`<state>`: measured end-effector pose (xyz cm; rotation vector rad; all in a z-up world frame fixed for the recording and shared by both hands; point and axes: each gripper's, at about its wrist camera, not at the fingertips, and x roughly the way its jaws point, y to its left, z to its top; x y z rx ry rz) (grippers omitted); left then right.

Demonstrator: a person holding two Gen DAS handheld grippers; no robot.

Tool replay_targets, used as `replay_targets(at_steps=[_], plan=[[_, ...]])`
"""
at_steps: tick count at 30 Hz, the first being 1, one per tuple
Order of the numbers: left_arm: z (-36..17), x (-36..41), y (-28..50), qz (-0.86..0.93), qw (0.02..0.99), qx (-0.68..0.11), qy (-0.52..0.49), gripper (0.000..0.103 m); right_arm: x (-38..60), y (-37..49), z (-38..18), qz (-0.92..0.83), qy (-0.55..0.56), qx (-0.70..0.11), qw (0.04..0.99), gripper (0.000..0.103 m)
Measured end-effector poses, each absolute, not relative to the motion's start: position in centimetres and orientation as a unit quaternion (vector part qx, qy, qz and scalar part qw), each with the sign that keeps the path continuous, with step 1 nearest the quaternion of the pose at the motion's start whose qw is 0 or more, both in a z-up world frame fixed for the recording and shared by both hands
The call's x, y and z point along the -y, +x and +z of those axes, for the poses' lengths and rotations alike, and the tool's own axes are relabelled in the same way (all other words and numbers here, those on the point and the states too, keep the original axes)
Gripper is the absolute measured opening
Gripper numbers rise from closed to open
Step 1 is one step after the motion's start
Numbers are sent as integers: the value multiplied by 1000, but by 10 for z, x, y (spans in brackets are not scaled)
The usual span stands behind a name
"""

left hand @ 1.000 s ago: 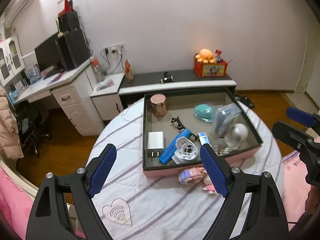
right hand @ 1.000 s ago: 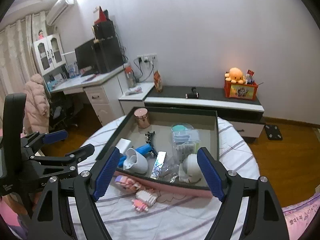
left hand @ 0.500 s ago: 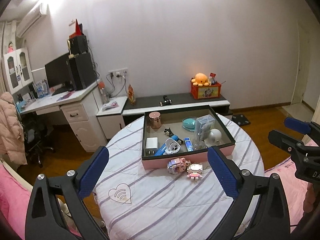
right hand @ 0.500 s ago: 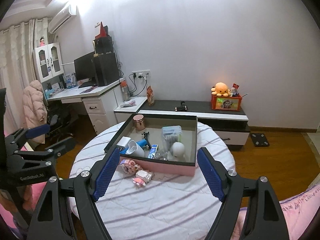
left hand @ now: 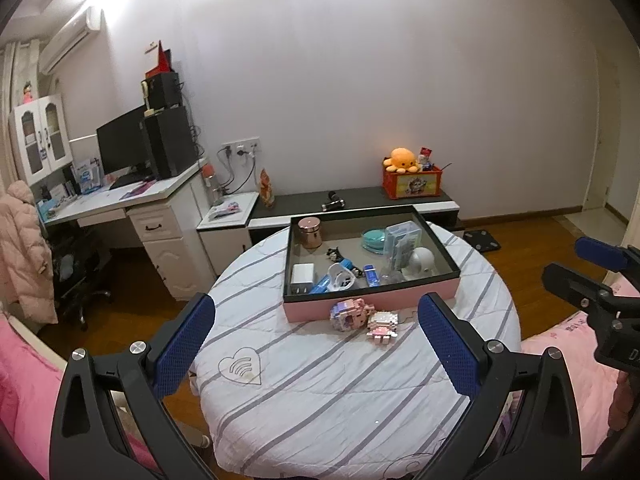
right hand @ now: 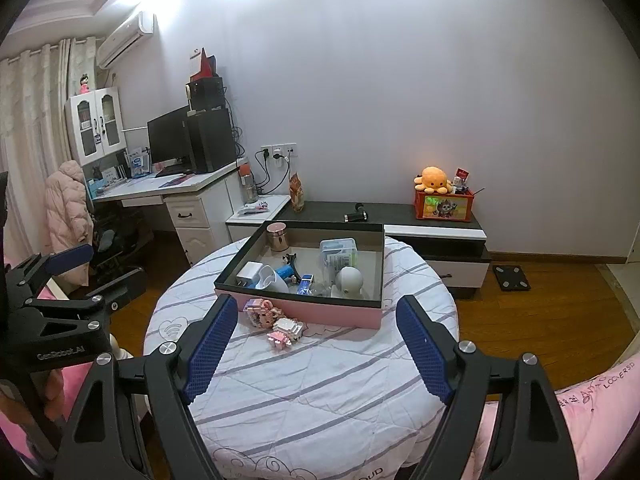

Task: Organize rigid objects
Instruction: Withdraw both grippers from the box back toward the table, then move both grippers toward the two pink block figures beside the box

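Observation:
A pink tray with a dark rim (left hand: 372, 305) (right hand: 332, 313) sits on the far half of a round table under a striped cloth (left hand: 340, 400). Inside it are a rose-gold canister (left hand: 309, 233), a white charger (left hand: 302, 276), a blue item, a teal case, a clear box and a white round device (left hand: 421, 262). Two pink block figures (left hand: 349, 314) (left hand: 383, 323) lie on the cloth against the tray's front wall. My left gripper (left hand: 316, 306) hangs wide open and empty well short of them. My right gripper (right hand: 316, 305) is open and empty too, beside the left one (right hand: 114, 266).
A white desk with a monitor (left hand: 120, 152) stands at the left, with a chair and a pink coat (left hand: 24, 256). A low cabinet behind the table carries an orange box with a plush (left hand: 412, 180). Pink bedding (left hand: 24, 400) lies at both lower corners. A scale lies on the wooden floor (right hand: 510, 277).
Both grippers have drawn back and risen from the tray, so the whole table now shows. The left jaws have spread wider. The block figures and tray contents have not moved.

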<state>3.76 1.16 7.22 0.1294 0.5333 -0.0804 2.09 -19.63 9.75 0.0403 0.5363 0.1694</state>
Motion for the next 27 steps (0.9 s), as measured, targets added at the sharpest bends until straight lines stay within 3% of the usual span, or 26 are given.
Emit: replay_targets(at_steps=[12,17,19,27], plan=[[65,-17,51,-25,958,-280,57,103,200,31,97,82,22,-281,956,86],[57,-18,63,-23,953,-295,61,103,200,45,92,72,25,-298,951,92],[53,-20,70,-22,952,-301,60,103,199,53,90,72,25,-303,950,103],[23,-34,112,-11,935,-350,54,103,179,91,67,81,6,-340,937,103]])
